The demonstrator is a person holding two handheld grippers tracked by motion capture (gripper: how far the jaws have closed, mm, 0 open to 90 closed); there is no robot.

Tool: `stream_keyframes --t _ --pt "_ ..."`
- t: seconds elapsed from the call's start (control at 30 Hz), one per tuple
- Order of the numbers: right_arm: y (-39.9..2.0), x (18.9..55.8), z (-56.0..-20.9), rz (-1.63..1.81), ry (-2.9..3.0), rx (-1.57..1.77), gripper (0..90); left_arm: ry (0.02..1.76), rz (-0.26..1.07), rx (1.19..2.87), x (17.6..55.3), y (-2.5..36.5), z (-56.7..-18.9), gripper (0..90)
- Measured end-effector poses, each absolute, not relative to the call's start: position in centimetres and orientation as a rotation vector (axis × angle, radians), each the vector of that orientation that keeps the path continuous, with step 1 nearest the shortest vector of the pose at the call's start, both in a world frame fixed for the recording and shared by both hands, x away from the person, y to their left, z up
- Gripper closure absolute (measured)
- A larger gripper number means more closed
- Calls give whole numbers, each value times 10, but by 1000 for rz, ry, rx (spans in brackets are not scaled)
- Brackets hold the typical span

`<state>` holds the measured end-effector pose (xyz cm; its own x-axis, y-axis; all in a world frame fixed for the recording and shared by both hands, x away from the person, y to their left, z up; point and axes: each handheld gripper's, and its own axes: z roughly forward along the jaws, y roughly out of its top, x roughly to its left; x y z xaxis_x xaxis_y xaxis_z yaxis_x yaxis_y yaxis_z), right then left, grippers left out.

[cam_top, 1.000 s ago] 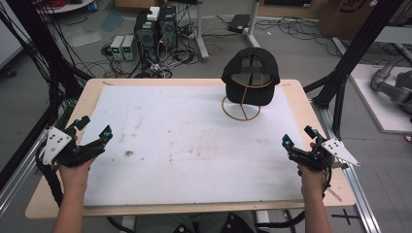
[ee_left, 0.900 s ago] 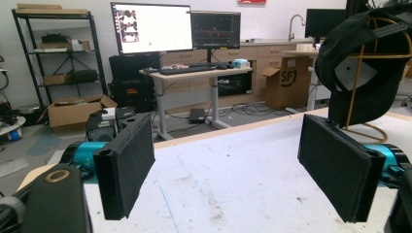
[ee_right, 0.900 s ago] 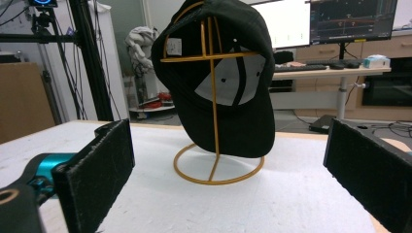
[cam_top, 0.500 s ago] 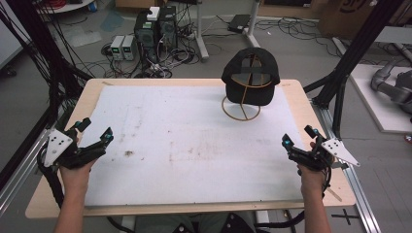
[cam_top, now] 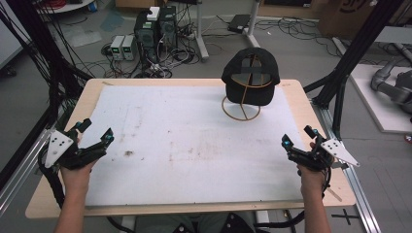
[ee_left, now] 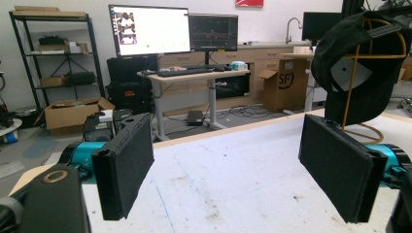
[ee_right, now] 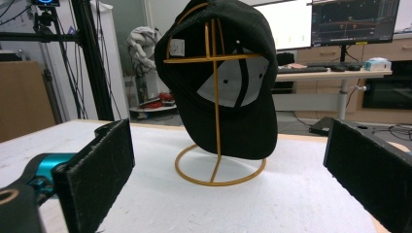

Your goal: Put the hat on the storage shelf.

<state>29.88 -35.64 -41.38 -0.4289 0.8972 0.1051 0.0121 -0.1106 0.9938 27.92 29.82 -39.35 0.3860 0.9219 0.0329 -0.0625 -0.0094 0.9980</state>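
Observation:
A black cap (cam_top: 251, 77) hangs on a gold wire stand (cam_top: 241, 109) at the back right of the white-topped table (cam_top: 194, 141). The cap (ee_right: 221, 73) and its stand (ee_right: 218, 170) face the right gripper view; the cap (ee_left: 362, 63) is at the right edge of the left gripper view. My left gripper (cam_top: 96, 134) rests open near the table's left edge, nothing between its pads (ee_left: 126, 162). My right gripper (cam_top: 297, 137) is open near the right edge, well short of the stand, with its pads (ee_right: 97, 165) wide apart.
Black frame posts (cam_top: 357, 53) rise beside the table's right side and cables hang at the left (cam_top: 43, 73). Computers (cam_top: 155, 24) and wiring sit on the floor beyond the far edge. Desks with monitors (ee_left: 148, 29) stand farther off.
The left gripper has shifted slightly forward and inward along the left edge. The right gripper and the cap have stayed put.

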Motion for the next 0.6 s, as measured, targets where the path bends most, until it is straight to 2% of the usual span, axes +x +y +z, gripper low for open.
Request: stream_keyframes --t 0.6 --pt "-355 298 -413 1631 1466 1036 37 860 958 1345 277 300 -393 205"
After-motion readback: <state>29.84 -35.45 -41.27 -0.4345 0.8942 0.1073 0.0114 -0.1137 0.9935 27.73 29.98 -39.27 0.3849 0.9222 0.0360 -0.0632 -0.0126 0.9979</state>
